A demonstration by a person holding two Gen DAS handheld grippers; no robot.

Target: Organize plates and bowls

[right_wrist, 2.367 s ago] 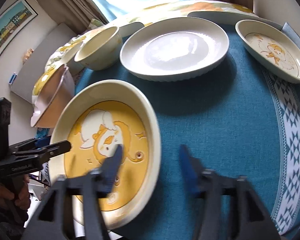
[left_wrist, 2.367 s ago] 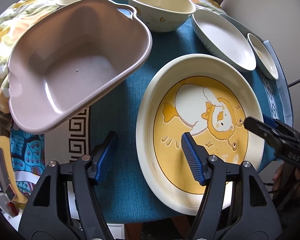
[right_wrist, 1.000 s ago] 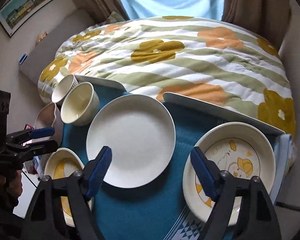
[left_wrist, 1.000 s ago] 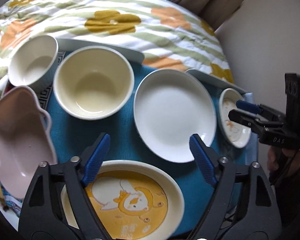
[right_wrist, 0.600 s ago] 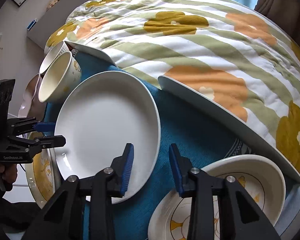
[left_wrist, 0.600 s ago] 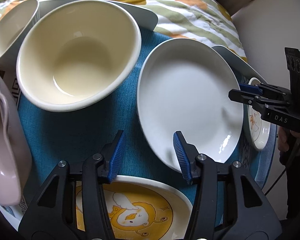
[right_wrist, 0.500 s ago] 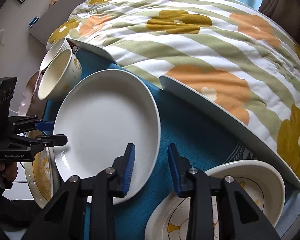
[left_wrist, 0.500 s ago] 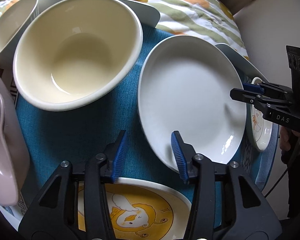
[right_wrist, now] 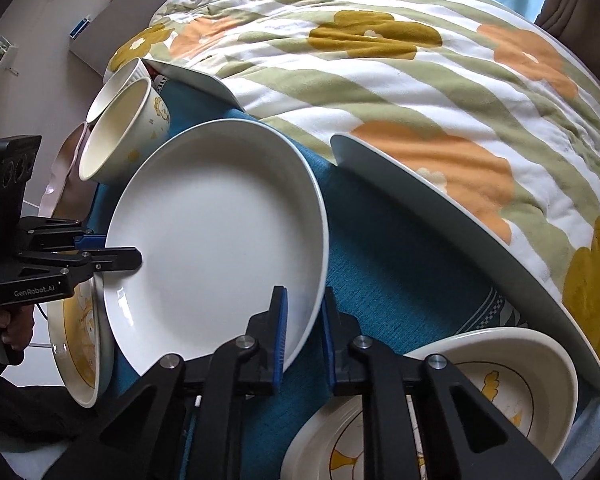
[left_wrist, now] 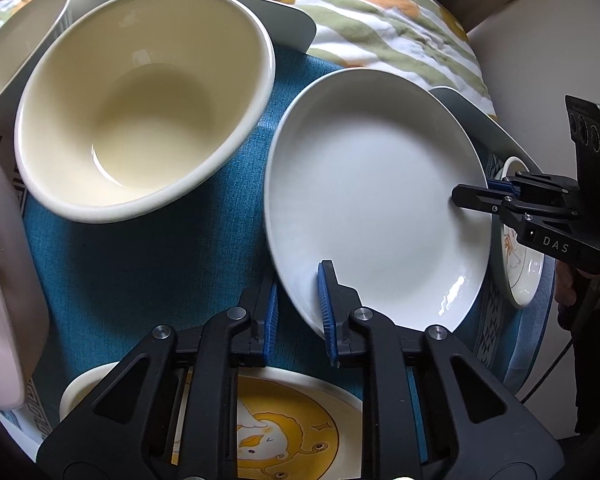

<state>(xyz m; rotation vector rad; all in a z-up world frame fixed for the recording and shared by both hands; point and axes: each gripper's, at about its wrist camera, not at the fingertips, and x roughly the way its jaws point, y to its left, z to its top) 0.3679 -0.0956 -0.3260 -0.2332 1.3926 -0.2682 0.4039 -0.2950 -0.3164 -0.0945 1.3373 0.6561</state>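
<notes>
A plain white plate (left_wrist: pixel 374 196) lies on the blue cloth (left_wrist: pixel 148 276); it also shows in the right wrist view (right_wrist: pixel 216 240). My left gripper (left_wrist: pixel 298 312) is shut on its near-left rim. My right gripper (right_wrist: pixel 304 334) is shut on the opposite rim, and shows in the left wrist view (left_wrist: pixel 480 194). A cream bowl (left_wrist: pixel 140 96) sits left of the plate. A yellow duck plate (left_wrist: pixel 284 428) lies under my left gripper. A small duck dish (right_wrist: pixel 496 376) lies under my right gripper.
A pink dish (left_wrist: pixel 0 280) and a second cream bowl (left_wrist: pixel 16 36) stand at the left. A floral quilt (right_wrist: pixel 400 60) lies beyond the table's far edge. Another duck dish (right_wrist: pixel 340 448) sits at the lower right.
Both grippers have closed from partly open onto opposite rims of the white plate. Both moved in slightly closer to it.
</notes>
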